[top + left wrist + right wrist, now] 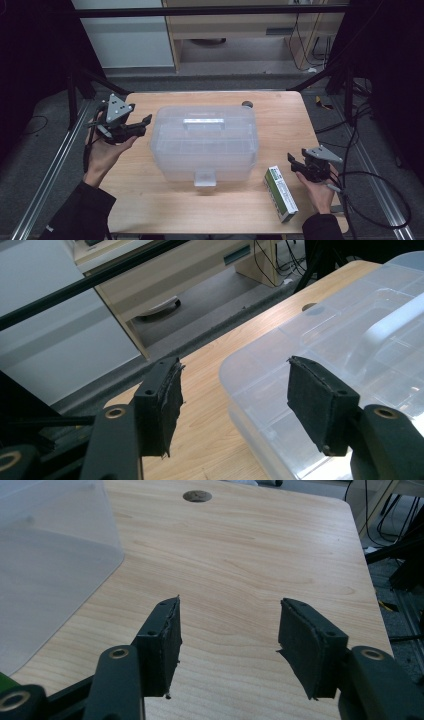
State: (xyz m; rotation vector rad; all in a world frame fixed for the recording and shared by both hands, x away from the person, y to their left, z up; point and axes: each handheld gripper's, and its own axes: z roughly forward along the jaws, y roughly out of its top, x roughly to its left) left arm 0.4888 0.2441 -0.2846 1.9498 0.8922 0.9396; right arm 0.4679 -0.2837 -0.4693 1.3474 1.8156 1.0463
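Observation:
A translucent plastic storage box (pixel 204 142) with a moulded handle on its lid and a front latch stands shut in the middle of the wooden table (pixel 280 115). My left gripper (pixel 144 125) is held above the table just left of the box, open, its jaws pointing at the box's upper left side. In the left gripper view the open left gripper (pixel 232 380) frames the lid's near corner (pixel 350 340) without touching it. My right gripper (pixel 294 164) hovers open at the front right, beside a green and white carton (pixel 281 193). Nothing lies between the right gripper's (pixel 229 615) pads.
A round cable hole (pixel 247 104) sits in the table behind the box. Bare wood lies to the right of the box (pixel 50 555). Cables trail over the floor at right, and black frame bars stand around the table.

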